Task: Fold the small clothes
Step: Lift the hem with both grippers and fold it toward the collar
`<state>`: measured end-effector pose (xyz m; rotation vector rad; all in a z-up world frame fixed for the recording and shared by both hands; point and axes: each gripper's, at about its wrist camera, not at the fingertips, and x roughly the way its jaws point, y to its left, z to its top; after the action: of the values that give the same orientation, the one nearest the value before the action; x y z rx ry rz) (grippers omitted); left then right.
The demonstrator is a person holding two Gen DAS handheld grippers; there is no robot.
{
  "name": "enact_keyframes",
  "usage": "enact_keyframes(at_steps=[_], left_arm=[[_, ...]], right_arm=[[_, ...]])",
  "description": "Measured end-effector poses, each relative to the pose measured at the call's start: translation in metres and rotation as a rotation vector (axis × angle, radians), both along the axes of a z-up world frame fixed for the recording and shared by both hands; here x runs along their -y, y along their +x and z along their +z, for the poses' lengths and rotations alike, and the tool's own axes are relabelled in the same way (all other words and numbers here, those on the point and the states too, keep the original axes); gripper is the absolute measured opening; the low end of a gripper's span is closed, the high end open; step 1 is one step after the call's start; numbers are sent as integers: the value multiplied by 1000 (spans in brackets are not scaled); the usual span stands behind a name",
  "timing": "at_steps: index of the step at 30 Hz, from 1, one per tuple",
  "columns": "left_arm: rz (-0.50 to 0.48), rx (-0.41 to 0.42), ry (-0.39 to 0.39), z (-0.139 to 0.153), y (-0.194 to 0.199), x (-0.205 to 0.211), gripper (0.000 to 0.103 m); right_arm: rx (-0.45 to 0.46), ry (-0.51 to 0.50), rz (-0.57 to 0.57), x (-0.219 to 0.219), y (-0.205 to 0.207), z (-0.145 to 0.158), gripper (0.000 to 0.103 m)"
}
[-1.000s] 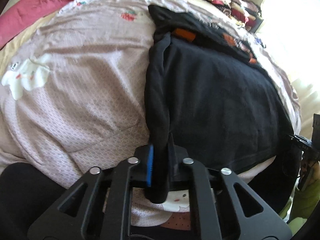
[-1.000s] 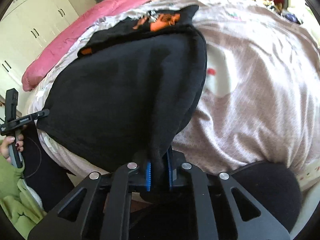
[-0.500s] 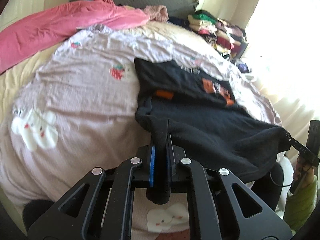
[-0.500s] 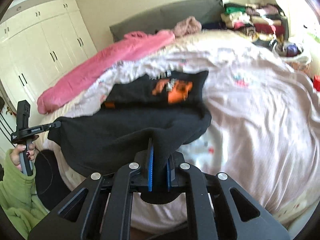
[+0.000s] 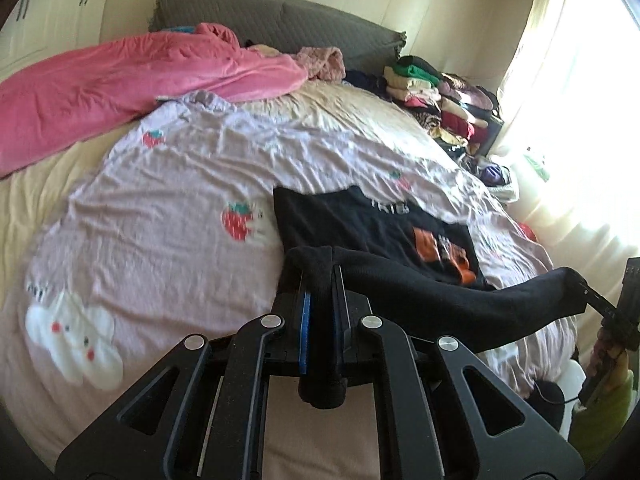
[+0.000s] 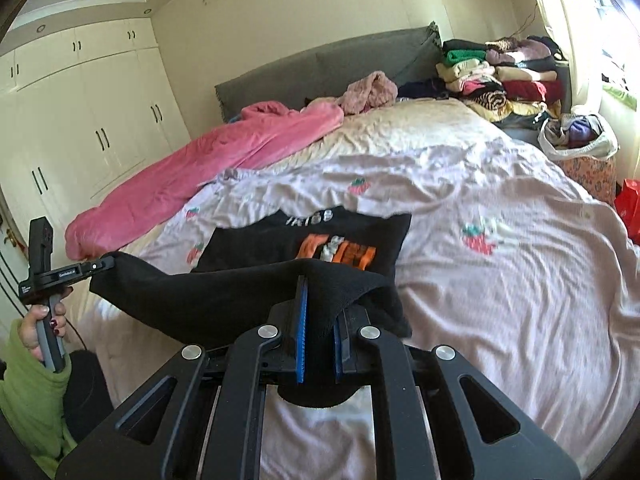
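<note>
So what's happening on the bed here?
A person is folding a black T-shirt on a bed covered with a strawberry-print sheet. The left gripper and the right gripper each clamp one near corner of its hem, holding that edge stretched between them above the bed. The printed far half lies flat on the sheet. The fold is not yet laid down.

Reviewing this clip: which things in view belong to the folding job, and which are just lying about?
Part of the job:
- black T-shirt, near edge lifted, far part on the bed
- left tongs, shut on one corner
- right tongs, shut on the other corner

Lying about:
- pink blanket
- strawberry-print sheet, under the shirt
- stacked clothes
- white bag of clothes
</note>
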<state>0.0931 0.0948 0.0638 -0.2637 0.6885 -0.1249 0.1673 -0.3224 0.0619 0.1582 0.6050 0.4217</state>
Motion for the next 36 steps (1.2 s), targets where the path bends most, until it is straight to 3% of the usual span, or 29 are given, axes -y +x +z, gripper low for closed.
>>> enact_keyframes(at_steps=[12,21,30,32,35,36], left_arm=[[52,14,10,2,73,3,3],[84,-41,7,-23,123,-2,3],[86,-80,14,-56,148,-1,4],[84,-80,10,-61,150,-2,6],[92,-73,22,-64,149,-5,33],[93,-69,18,-63,148,-6,37]], right_arm=[[-12,-33,-50,-7,75,1,9],[-61,-93,-71,-18,128,-18,9],[-137,-125,-95,-22,158,-52,9],[-153,-129,-99,-22,161,-57,12],[-171,-140,-115,-22,165,-63,25],[-165,-140,-131,-22,164,-63,41]])
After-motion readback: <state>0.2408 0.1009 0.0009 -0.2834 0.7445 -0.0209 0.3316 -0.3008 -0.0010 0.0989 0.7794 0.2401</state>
